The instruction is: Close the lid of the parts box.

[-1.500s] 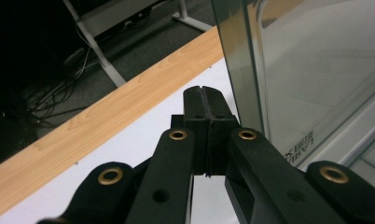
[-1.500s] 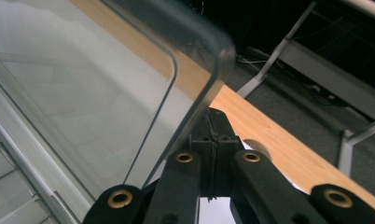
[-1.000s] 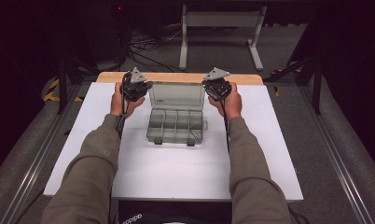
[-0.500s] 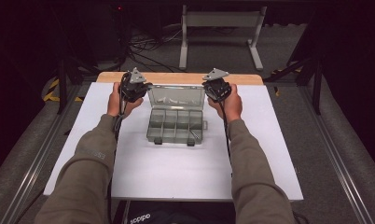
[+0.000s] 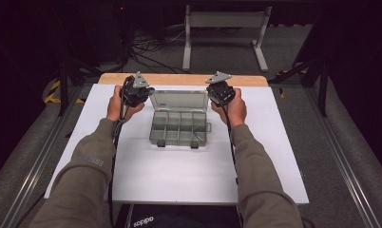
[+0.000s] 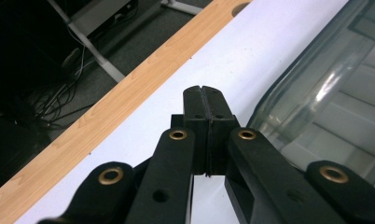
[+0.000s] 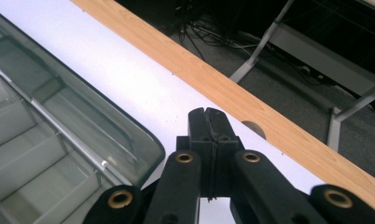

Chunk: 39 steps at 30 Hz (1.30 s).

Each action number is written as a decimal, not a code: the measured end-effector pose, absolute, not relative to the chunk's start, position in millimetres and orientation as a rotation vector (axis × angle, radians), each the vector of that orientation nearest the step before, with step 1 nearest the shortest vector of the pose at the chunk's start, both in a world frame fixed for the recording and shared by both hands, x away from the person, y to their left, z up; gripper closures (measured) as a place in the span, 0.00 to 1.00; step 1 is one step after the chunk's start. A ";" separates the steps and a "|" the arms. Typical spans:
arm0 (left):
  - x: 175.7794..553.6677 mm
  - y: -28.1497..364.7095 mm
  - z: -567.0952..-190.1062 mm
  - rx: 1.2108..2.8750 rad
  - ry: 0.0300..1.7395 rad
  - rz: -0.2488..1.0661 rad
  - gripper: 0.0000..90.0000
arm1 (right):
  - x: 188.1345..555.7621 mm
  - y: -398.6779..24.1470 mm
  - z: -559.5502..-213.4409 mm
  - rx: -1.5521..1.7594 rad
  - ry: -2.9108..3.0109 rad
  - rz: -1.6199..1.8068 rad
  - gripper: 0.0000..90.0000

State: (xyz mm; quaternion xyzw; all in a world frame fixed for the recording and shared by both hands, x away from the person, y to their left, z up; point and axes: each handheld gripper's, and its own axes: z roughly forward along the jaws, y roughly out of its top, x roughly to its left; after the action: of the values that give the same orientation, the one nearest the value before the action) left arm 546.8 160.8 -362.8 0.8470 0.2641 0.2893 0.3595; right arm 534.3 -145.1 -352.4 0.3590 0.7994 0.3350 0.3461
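Note:
A clear grey compartment box [image 5: 180, 127] lies open at the middle of the white table [image 5: 179, 166], its lid [image 5: 178, 100] standing up at the far side. My left gripper [image 5: 140, 89] is held just left of the lid, my right gripper [image 5: 216, 89] just right of it. In the left gripper view the jaws of the left gripper [image 6: 204, 89] are pressed together with nothing between them, and the lid [image 6: 335, 107] is beside them at the right. In the right gripper view the right gripper [image 7: 207, 112] is likewise shut and empty, with the box [image 7: 50, 140] at its left.
A wooden strip [image 5: 184, 79] runs along the table's far edge. Beyond it are a dark floor with cables [image 5: 146, 47] and a grey metal stand [image 5: 224, 28]. White table surface lies bare in front of the box.

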 end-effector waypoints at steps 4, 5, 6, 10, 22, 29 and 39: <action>544.6 161.4 -362.5 2.203 0.671 0.752 1.00 | 531.6 -142.9 -351.3 0.931 2.076 0.841 1.00; 543.9 161.6 -363.1 2.201 0.671 0.747 1.00 | 530.6 -142.5 -351.5 0.929 2.073 0.839 1.00; 543.1 162.0 -363.7 2.199 0.670 0.742 1.00 | 529.7 -142.5 -351.9 0.930 2.071 0.843 1.00; 539.8 162.3 -365.0 2.209 0.657 0.738 1.00 | 524.6 -141.5 -353.1 0.930 2.065 0.832 1.00; 530.7 162.8 -364.9 2.266 0.616 0.764 1.00 | 512.8 -136.8 -355.2 0.910 2.067 0.787 1.00; 523.3 163.8 -370.0 2.236 0.612 0.758 1.00 | 503.4 -138.1 -359.5 0.904 2.077 0.787 1.00; 515.9 165.9 -376.5 2.185 0.611 0.738 1.00 | 494.5 -138.5 -365.1 0.912 2.082 0.804 1.00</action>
State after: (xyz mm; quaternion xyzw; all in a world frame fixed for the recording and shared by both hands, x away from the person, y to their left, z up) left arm 515.9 165.9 -376.5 0.8512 0.2382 0.2877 0.3688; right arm 494.5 -138.5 -365.1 0.3533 0.8066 0.3114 0.3572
